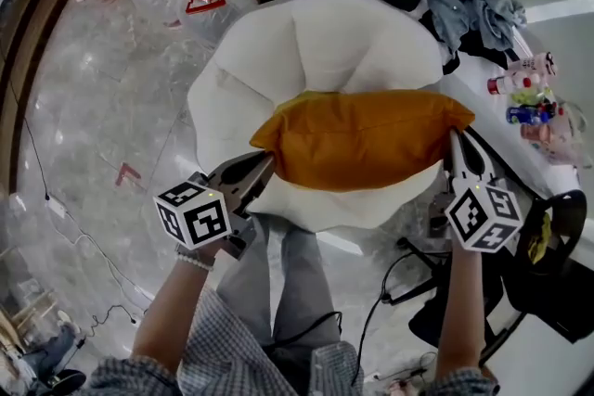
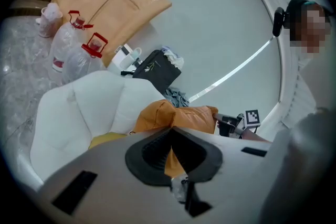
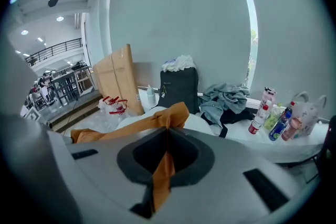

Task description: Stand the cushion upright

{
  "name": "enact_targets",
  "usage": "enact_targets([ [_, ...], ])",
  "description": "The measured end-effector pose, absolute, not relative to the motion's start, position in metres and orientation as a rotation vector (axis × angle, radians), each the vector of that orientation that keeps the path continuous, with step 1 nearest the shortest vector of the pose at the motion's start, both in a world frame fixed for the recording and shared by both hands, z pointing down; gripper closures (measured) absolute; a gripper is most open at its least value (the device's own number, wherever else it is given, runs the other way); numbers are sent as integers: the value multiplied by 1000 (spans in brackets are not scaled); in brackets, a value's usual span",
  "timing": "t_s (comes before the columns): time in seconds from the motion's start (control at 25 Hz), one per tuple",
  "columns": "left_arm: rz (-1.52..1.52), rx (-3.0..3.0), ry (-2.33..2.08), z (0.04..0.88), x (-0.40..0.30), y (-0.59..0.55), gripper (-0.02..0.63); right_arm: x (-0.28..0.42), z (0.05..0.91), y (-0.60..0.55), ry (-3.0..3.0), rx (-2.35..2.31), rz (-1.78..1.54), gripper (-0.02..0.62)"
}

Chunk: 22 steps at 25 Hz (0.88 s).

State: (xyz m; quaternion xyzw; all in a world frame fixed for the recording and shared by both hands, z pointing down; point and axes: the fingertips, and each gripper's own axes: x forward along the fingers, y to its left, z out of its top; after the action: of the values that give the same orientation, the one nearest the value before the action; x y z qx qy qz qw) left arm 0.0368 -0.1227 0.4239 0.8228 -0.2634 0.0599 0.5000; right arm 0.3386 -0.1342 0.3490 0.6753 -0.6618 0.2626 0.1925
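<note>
Two cushion (image 1: 362, 139) corners clenched, left gripper (image 1: 268, 161) fingers on one, right gripper (image 1: 456, 151) on other, head view shows both

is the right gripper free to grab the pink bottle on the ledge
Probably not yet: the right gripper is shut on the orange cushion at its corner. Nothing else seems to block the way to the pink bottle.

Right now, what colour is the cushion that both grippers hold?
The cushion is plain orange, with no pattern. The head view shows it best.
</note>
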Motion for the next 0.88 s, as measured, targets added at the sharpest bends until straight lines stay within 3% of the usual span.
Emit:
enact_targets([
  [0.32,65,2095,-668,375,39,-170,592,346,353,-99,-1842,1961,864,583],
  [0.88,123,2180,-701,403,87,-260,592,380,398,-143,-1759,2067,877,583],
])
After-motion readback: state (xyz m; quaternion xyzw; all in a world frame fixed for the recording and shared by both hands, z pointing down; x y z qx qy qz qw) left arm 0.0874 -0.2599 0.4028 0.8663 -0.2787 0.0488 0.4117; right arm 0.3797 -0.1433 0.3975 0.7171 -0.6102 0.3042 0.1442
